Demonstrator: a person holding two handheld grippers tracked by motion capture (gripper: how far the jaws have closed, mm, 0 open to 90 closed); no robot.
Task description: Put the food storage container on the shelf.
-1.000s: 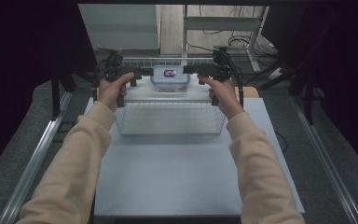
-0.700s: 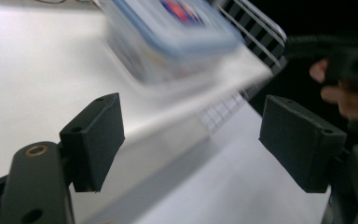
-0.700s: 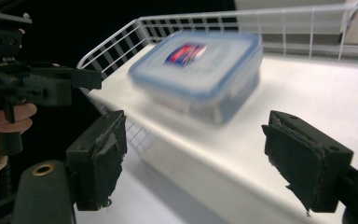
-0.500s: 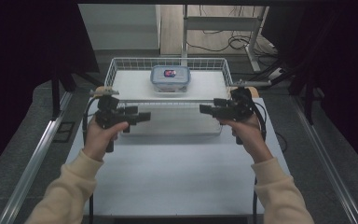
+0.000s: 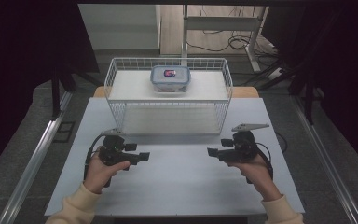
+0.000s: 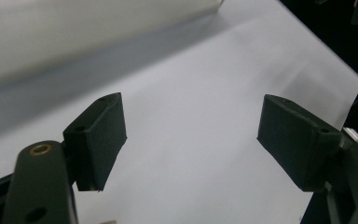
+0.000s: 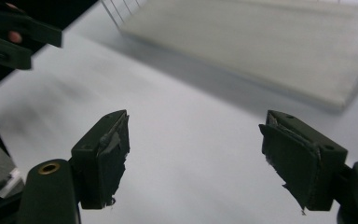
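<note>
Left gripper [image 5: 143,157]: my jaws gape, empty, just closing slightly.
Right gripper [image 5: 211,152]: same.
Risk: white wire basket [image 5: 168,120] ahead; careless reach nudges it, sliding blue-lidded clear container [image 5: 170,78].

Around the work surface
A white table sheet [image 5: 177,191] lies at centre. A metal rail [image 5: 32,158] runs at 8 o'clock. At 12 stand a grey desk frame [image 5: 223,22] and what look like loose cables [image 5: 235,44]. A dark curtain [image 5: 23,51] hangs at 10.
</note>
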